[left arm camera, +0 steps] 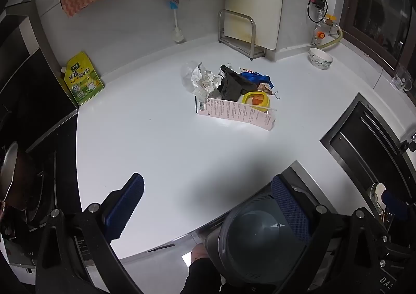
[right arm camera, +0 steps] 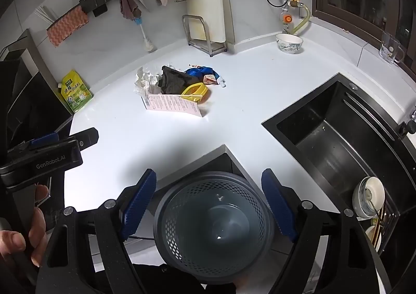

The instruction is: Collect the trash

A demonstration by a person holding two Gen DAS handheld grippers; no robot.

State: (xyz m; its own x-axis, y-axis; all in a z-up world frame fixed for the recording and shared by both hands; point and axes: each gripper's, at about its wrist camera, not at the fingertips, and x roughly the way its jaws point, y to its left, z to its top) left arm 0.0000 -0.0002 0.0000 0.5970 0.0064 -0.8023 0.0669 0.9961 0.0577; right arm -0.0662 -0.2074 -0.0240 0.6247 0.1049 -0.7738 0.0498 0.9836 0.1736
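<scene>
Both the left tongs [left arm camera: 205, 205] and right tongs [right arm camera: 209, 203] are held apart above the desk [right arm camera: 166, 138], nothing gripped; a trash pile [right arm camera: 174, 85] is seen beyond.

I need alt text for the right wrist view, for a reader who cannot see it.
The open right gripper hangs above an empty grey perforated bin below the white counter. A trash pile lies further back on the counter: crumpled paper, a black bag, a yellow lid, a pink carton. A black sink is to the right.
</scene>
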